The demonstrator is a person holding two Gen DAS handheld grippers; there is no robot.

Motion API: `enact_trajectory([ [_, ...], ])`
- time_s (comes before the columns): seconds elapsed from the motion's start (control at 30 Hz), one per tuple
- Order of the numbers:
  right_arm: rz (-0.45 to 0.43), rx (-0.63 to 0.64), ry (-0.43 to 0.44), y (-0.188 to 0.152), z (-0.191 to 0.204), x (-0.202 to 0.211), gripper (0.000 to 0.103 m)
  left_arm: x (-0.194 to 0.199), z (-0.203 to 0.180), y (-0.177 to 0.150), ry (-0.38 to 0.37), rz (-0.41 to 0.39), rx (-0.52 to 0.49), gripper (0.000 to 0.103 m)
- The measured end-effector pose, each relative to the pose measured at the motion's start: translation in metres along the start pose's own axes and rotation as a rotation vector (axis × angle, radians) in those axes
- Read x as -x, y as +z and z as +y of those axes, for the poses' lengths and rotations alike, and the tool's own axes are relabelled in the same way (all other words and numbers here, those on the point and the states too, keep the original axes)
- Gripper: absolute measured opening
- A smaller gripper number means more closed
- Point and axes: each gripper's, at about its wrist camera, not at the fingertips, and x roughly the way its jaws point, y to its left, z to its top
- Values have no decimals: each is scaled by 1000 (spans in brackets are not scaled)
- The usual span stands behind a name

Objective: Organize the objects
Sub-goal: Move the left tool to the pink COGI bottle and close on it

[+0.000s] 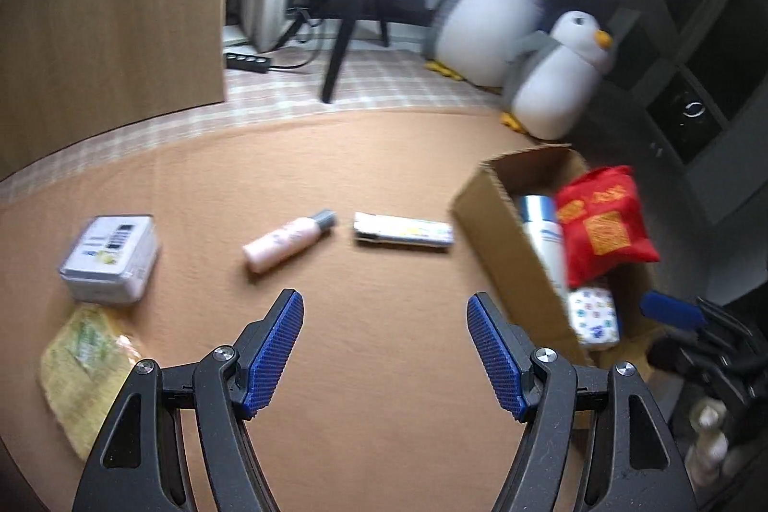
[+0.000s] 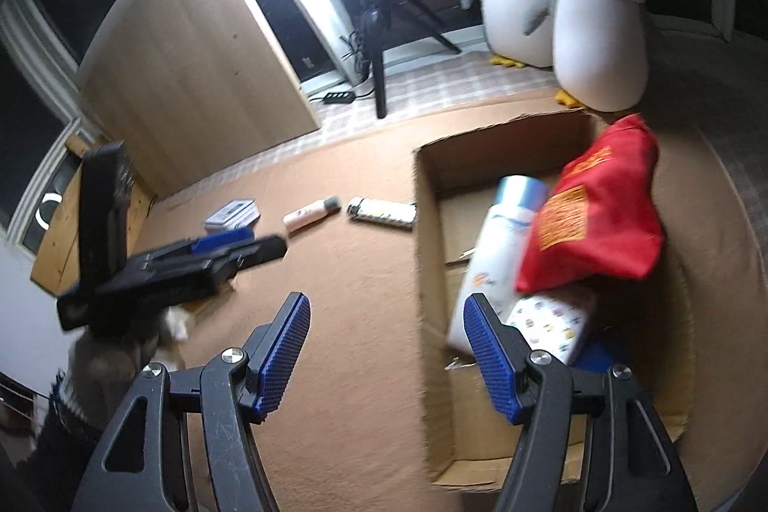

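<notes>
A: Objects to be organized are seen scattered across the orange-brown mat [image 1: 336, 157], taken left to right in the left wrist view: a yellow-green packet [image 1: 84, 368] at the lower left, a grey-white tin [image 1: 111, 257] just above it, a pink bottle [image 1: 285, 241] with a grey cap lying on its side near the middle, and a flat silver-wrapped pack [image 1: 403, 230] just to its right.

B: And at the right of the frame?

A: A cardboard box [image 1: 499, 253] is found there, already loaded. A white bottle with a silver cap [image 2: 499, 243], a red pouch with gold print [image 2: 600, 219] and a small patterned packet [image 2: 552, 320] are seen inside it in the right wrist view.

B: How are the jaws standing?

A: The left gripper [image 1: 385, 349] is held spread over bare mat, with nothing between its blue pads. The right gripper [image 2: 385, 351] is likewise spread and empty, placed at the box's near left edge.

B: Which step is judged to be in hand?

A: A reach for the next loose item, it seems, since four things are left outside the box. The pink bottle lies nearest ahead of the left gripper.

B: What would the next move call for?

A: The jaws would have to be lowered across the bottle's rounded body and closed square to it, as rolling may be expected. The frames are blurred, so labels cannot be read.
</notes>
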Motion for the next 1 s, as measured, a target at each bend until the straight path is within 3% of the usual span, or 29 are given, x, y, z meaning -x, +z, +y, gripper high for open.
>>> enact_trajectory([
  [0.27,20,-15,25,-3,16,-6,63,-15,23,24,44,6,0,73],
  [0.47,24,-19,31,-1,22,-7,63,-40,39,47,28,28,43,53],
  [0.53,26,-24,31,0,23,-7,63,-54,44,53,25,48,61,42],
  [0.6,29,-18,30,4,25,-8,63,-68,48,56,12,71,79,39],
  [1.0,77,-9,61,71,32,-57,62,-97,62,55,-30,121,115,35],
])
